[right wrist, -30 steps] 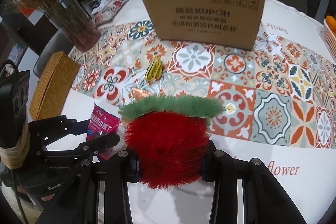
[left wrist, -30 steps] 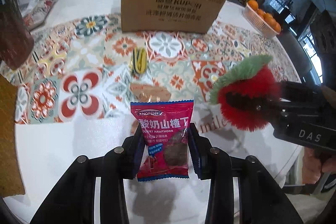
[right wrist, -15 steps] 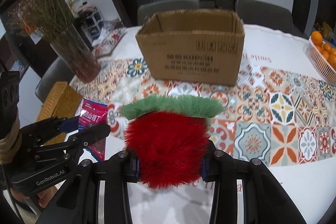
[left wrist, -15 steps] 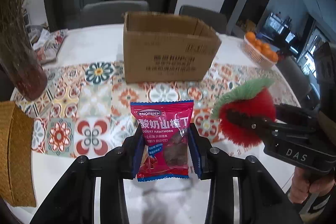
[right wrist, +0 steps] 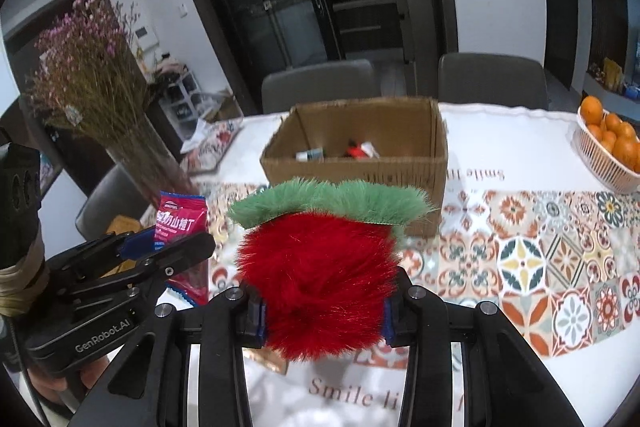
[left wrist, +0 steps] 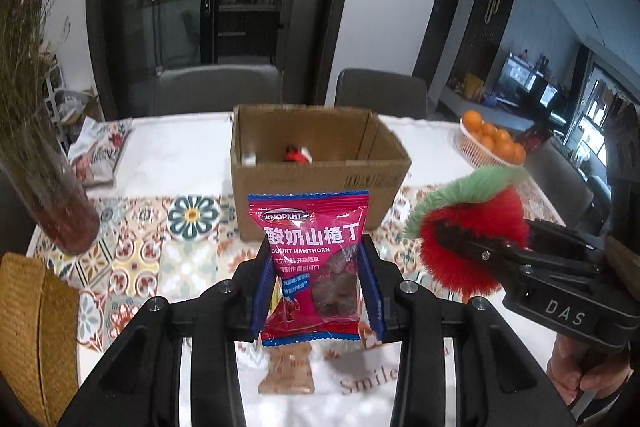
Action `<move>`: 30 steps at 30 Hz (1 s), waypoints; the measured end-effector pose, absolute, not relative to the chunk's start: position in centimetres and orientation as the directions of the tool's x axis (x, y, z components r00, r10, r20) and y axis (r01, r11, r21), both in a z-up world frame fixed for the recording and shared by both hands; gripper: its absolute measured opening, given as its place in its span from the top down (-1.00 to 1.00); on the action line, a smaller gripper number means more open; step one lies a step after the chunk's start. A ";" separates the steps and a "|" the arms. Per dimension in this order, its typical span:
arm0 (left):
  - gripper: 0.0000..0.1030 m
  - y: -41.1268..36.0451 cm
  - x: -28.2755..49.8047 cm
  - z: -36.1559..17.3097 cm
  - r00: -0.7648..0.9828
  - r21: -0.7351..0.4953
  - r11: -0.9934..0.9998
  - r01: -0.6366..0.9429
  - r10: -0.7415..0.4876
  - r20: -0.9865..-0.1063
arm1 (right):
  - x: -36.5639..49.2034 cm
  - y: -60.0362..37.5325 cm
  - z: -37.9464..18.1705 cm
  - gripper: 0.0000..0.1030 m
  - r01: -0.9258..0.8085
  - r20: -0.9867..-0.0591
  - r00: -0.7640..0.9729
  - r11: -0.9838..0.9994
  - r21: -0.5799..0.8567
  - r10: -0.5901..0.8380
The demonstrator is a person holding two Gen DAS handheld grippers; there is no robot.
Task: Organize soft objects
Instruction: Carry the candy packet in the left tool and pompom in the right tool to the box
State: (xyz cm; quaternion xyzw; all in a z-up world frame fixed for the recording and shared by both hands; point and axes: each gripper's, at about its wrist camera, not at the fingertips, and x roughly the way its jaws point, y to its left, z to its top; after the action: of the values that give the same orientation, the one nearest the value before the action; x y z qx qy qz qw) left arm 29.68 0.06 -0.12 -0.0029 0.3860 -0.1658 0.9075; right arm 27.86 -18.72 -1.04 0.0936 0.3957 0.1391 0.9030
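Beyond both claws, an open brown cardboard box [left wrist: 320,175] stands mid-table between a vase of dried flowers [right wrist: 120,115] and a basket of oranges [right wrist: 610,147], while the left gripper [left wrist: 317,289] pinches a red hawthorn snack packet [left wrist: 312,259] upright and the right gripper [right wrist: 322,311] clamps a fluffy red strawberry toy with green fringe [right wrist: 320,267].

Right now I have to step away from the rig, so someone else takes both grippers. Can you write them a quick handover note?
Left gripper: shut on the red hawthorn snack packet, held upright above the table.
Right gripper: shut on the furry red plush with a green top, also lifted.
The open cardboard box stands ahead of both, in the middle of the patterned tablecloth, with a few small items already inside.
Done: both things picked up.
Left: carry each over the box and release, probably. A tan packet lies on the table below the left fingers.
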 end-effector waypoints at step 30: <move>0.25 -3.4 38.5 5.1 0.743 -0.062 0.954 0.294 -0.268 -0.613 | 37.1 -20.8 3.9 0.22 -0.162 -0.571 0.765 0.948 0.275 0.297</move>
State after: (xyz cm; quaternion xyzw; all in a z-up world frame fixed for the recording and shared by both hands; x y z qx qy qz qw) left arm 38.51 -3.44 5.14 0.0194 0.3250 -0.1506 0.9334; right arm 37.09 -20.84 3.86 0.1051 0.3196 0.1229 0.9336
